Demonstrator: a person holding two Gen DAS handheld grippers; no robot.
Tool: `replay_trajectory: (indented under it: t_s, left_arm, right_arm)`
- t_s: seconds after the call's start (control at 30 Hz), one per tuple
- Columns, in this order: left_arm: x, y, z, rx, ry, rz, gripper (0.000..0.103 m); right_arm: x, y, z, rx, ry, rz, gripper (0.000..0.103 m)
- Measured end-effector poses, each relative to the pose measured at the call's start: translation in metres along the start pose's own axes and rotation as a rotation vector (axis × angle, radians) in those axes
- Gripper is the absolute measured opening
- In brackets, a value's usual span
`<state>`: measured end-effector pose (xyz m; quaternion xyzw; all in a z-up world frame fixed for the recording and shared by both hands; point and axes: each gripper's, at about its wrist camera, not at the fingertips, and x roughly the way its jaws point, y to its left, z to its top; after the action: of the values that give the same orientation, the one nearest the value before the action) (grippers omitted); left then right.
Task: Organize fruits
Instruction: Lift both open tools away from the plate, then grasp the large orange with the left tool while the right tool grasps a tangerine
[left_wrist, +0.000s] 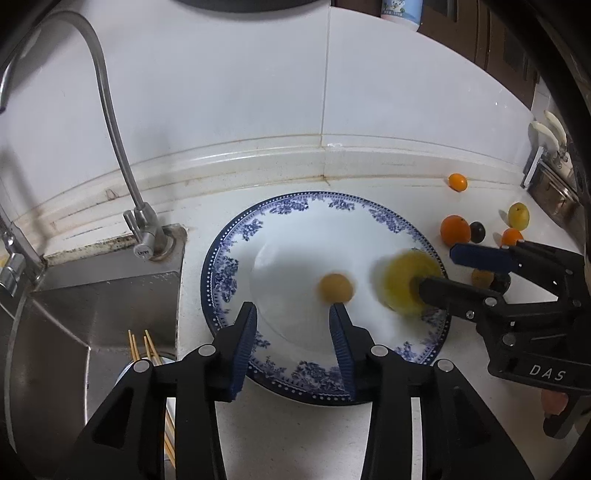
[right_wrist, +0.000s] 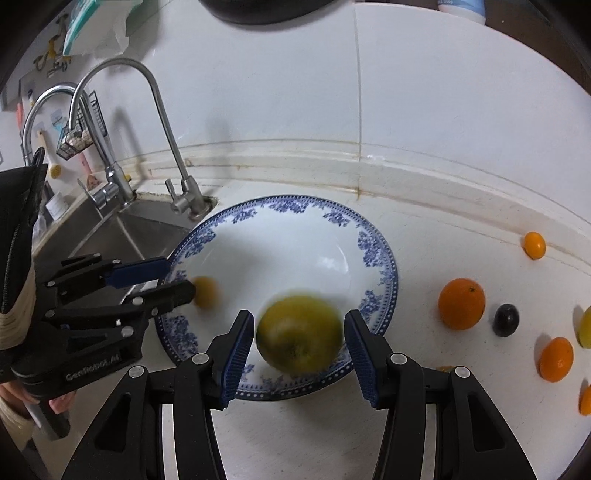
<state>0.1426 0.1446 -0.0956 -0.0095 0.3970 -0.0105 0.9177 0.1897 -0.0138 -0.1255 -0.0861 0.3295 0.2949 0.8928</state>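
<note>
Right wrist view: the right hand-held gripper (right_wrist: 299, 354) stands spread around a blurred green-yellow fruit (right_wrist: 299, 334) on the plate (right_wrist: 380, 258) — apparently just let go. Left hand-held gripper (left_wrist: 293, 332) gapes empty beside a small orange fruit (left_wrist: 335, 288) — more fruit waits on the worktop (right_wrist: 461, 229).

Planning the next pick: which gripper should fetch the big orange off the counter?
Right. The big orange sits on the counter right of the plate, on the right gripper's side. The left gripper is over the plate's sink-side half and would have to cross over.
</note>
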Motion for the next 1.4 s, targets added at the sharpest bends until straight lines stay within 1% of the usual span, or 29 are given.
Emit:
replay_trajectory:
  t_s: [0.03,0.13,0.2,0.33,0.4,0.47,0.5,0.57,0.73,0.93,1.17,1.4]
  left_arm:
    - [-0.002,0.0,0.001,-0.006,0.001,0.004,0.04]
    - [-0.016,-0.004,0.001,-0.018,-0.014,0.007,0.041]
    - [-0.026,-0.008,0.0,-0.025,-0.033,0.007,0.044]
    - [-0.049,-0.019,-0.002,-0.033,-0.061,0.007,0.046]
    - [-0.06,-0.027,-0.004,-0.027,-0.079,0.007,0.051]
    - [-0.071,-0.035,-0.005,-0.018,-0.105,-0.001,0.052]
    - [-0.078,-0.04,-0.006,-0.018,-0.12,-0.006,0.055]
    - [-0.087,-0.048,-0.007,-0.016,-0.141,-0.026,0.057]
    - [-0.107,-0.072,-0.011,0.014,-0.182,-0.095,0.06]
    - [-0.115,-0.095,-0.013,0.073,-0.213,-0.127,0.06]
    - [-0.115,-0.122,-0.015,0.111,-0.214,-0.176,0.06]
    - [-0.103,-0.166,-0.007,0.159,-0.203,-0.224,0.06]
  right_arm:
    - [-0.003,0.0,0.001,-0.002,-0.011,-0.007,0.055]
    - [-0.016,-0.001,0.002,0.01,-0.037,-0.015,0.055]
    - [-0.027,-0.001,0.001,0.014,-0.056,-0.022,0.055]
    - [-0.05,-0.002,-0.004,0.03,-0.088,-0.033,0.055]
    - [-0.064,-0.004,-0.008,0.043,-0.103,-0.041,0.055]
    - [-0.08,-0.007,-0.014,0.057,-0.121,-0.061,0.055]
    - [-0.085,-0.009,-0.016,0.064,-0.128,-0.07,0.055]
    - [-0.099,-0.012,-0.022,0.079,-0.144,-0.093,0.055]
    - [-0.13,-0.018,-0.038,0.109,-0.175,-0.143,0.055]
    - [-0.162,-0.026,-0.057,0.143,-0.205,-0.225,0.055]
    - [-0.185,-0.039,-0.072,0.176,-0.216,-0.315,0.055]
    - [-0.202,-0.077,-0.087,0.253,-0.216,-0.379,0.055]
